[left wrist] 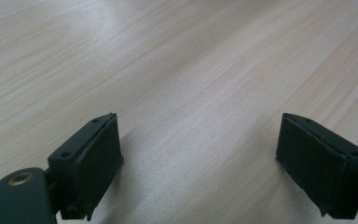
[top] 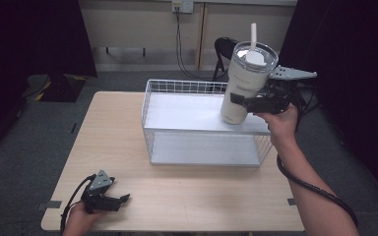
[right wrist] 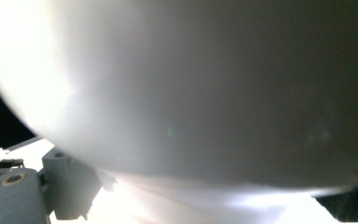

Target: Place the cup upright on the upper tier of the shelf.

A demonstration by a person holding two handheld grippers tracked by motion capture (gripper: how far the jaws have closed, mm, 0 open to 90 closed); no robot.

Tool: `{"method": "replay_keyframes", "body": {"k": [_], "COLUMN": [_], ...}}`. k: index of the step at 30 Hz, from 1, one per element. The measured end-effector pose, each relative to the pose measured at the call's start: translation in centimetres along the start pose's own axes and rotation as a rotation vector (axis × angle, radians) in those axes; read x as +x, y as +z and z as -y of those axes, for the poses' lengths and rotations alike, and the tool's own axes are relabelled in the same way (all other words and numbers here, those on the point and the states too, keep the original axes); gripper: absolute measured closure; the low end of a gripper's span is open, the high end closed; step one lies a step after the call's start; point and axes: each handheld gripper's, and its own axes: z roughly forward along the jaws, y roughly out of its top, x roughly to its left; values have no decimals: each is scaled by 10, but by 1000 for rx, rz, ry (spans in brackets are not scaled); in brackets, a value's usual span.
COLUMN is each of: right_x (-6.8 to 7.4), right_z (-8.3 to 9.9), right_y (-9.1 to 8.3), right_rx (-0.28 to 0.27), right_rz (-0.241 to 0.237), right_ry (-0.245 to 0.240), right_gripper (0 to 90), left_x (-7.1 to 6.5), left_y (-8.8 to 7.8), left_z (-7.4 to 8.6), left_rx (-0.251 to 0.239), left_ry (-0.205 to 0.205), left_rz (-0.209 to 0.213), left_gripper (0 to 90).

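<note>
A: Where is the tumbler (top: 245, 83) now, and who holds it?

B: The right gripper (top: 256, 102) holds it in the air, over the wire basket (top: 150, 120), near the basket's 2 o'clock corner. Its fingers are closed around the lower half of the cream body, and the cup leans a little toward 1 o'clock. In the right gripper view the pale wall of the tumbler (right wrist: 205, 88) sits very close to the camera.

A: How will it handle?

B: Probably stiff and quite heavy, like insulated metal, with a smooth coat that can slip. The lid and the straw (top: 253, 37) put weight high up, so a hold at mid-body seems safer than one near the base. The straw looks like the weak part.

A: Is there room to move it?

B: The basket is open on top and seems empty, so there is free space straight below. The thin rim at 3 o'clock is near the tumbler's base and could catch it.

A: And the left gripper (top: 120, 200)?

B: It rests on the worktop (top: 123, 142) at 7 o'clock, well apart from the basket. Its fingers (left wrist: 98, 154) stand wide apart with nothing between them.
</note>
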Motion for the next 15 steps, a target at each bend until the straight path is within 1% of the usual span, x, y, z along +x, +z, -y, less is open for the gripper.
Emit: {"method": "replay_keyframes", "body": {"k": [5,9,15], "right_x": [-2,-4,-5], "right_z": [-1,-3,-3], "right_y": [2,5,8], "right_rx": [-7,2,-3], "right_rz": [10,23,34], "right_ry": [-1,-1,4], "right_gripper": [106,106,105], "left_x": [0,0,0], "left_y": [0,0,0], "left_z": [0,0,0], "left_rx": [0,0,0], "left_ry": [0,0,0], "left_rz": [0,0,0], "left_gripper": [132,132,132]}}
